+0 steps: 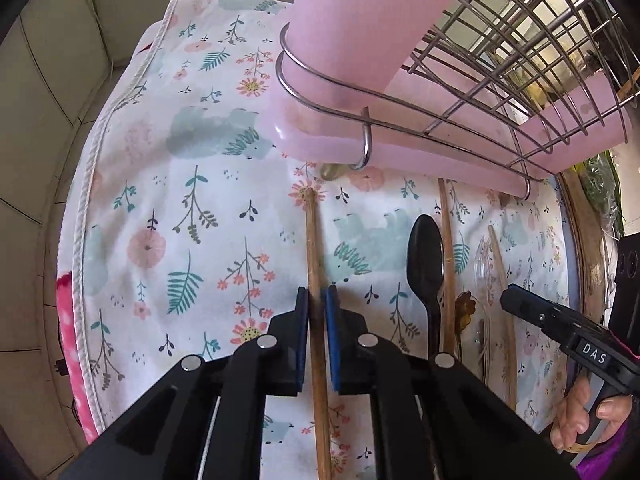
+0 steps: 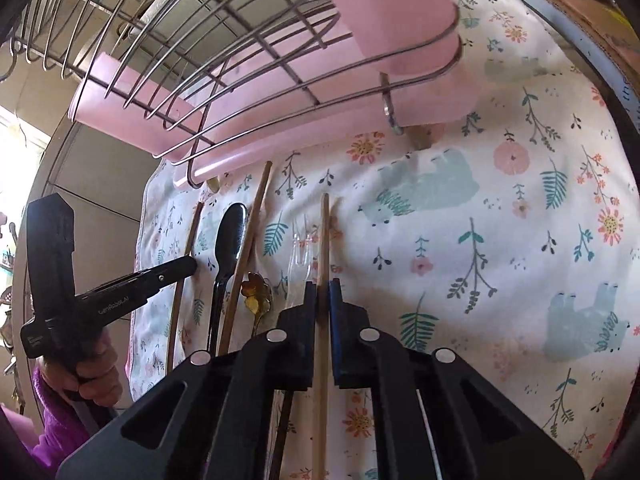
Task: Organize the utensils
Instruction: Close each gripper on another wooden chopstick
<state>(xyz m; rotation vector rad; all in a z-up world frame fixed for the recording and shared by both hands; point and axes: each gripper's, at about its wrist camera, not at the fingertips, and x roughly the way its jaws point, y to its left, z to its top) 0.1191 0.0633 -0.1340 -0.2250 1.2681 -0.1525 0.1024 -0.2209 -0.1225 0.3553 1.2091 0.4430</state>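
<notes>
Both grippers are pinching chopsticks lying on the flowered cloth (image 1: pixel 192 168). The left gripper (image 1: pixel 318 300) is clamping a brown chopstick (image 1: pixel 314 240), its far tip pointing toward the pink tray (image 1: pixel 400 156) under the wire rack (image 1: pixel 520 60). The right gripper (image 2: pixel 323 292) is squeezing a paler chopstick (image 2: pixel 325 236) just right of a clear fork (image 2: pixel 300 252). Left of these, a gold spoon (image 2: pixel 256 292), another chopstick (image 2: pixel 256 208), a black spoon (image 2: pixel 230 236) and a further chopstick (image 2: pixel 188 248) are lying side by side, near the rack.
</notes>
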